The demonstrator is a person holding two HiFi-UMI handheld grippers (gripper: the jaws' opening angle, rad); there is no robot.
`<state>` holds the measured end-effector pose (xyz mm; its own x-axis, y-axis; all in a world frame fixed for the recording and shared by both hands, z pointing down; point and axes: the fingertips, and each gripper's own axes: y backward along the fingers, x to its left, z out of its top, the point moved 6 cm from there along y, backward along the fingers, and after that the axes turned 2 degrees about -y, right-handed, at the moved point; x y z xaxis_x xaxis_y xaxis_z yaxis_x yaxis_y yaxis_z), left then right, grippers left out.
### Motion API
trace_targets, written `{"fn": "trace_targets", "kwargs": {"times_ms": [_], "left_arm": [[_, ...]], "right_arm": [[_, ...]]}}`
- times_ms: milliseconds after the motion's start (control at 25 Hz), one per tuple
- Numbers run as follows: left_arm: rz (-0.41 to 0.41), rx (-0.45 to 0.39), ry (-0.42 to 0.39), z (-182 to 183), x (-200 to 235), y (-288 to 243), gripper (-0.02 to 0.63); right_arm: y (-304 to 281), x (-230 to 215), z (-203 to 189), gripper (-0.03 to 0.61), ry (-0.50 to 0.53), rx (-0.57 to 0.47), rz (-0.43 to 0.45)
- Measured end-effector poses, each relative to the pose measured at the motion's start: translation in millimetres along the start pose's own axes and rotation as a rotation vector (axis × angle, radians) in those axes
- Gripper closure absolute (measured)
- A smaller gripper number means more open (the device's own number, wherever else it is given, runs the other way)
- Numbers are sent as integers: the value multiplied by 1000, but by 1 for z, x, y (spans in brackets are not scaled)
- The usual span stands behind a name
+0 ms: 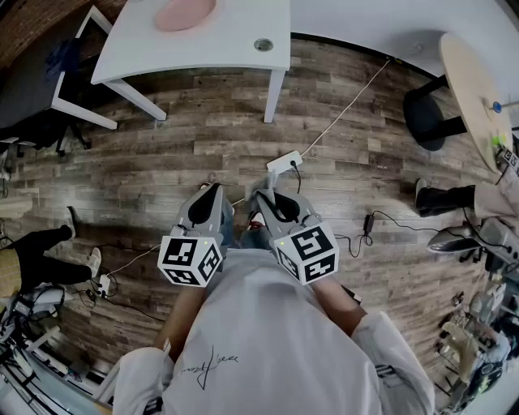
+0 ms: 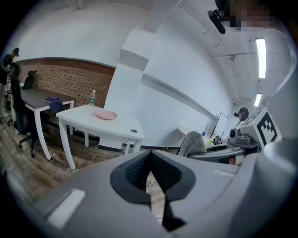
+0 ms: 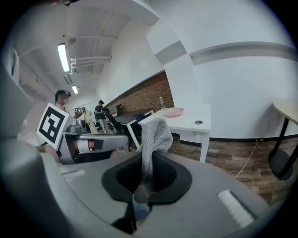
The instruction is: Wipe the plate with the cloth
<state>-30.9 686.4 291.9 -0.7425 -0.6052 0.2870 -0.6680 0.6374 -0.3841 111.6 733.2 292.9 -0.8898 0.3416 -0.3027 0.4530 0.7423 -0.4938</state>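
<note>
A pink plate [image 1: 185, 12] lies on a white table [image 1: 235, 49] at the far side of the floor; it also shows in the left gripper view [image 2: 106, 115] and the right gripper view [image 3: 173, 112]. Both grippers hang side by side before the person's chest, well short of the table. My right gripper [image 3: 145, 179] [image 1: 261, 194] is shut on a grey knitted cloth [image 3: 156, 137], which stands up out of the jaws. The cloth [image 2: 192, 143] also shows from the left side. My left gripper [image 2: 150, 174] [image 1: 212, 188] is shut with nothing between its jaws.
Wooden floor lies between me and the table. A white power strip [image 1: 284, 162] with cables sits on the floor just ahead. A black stool [image 1: 426, 117] and a round table [image 1: 474, 73] stand at the right, a dark desk [image 2: 32, 96] at the left. People stand around.
</note>
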Motion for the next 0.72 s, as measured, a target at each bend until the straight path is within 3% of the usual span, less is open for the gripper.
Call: {"fn": "trace_targets", "kwargs": {"times_ms": [120, 360, 720], "left_arm": [[-21, 5, 13, 2, 4, -2, 600], [13, 8, 38, 1, 22, -9, 598], [24, 6, 25, 36, 68, -39, 594]], "right_arm": [[-3, -1, 4, 549, 1, 2, -7], [-17, -4, 5, 549, -3, 21, -1], [-69, -16, 42, 545, -59, -2, 41]]}}
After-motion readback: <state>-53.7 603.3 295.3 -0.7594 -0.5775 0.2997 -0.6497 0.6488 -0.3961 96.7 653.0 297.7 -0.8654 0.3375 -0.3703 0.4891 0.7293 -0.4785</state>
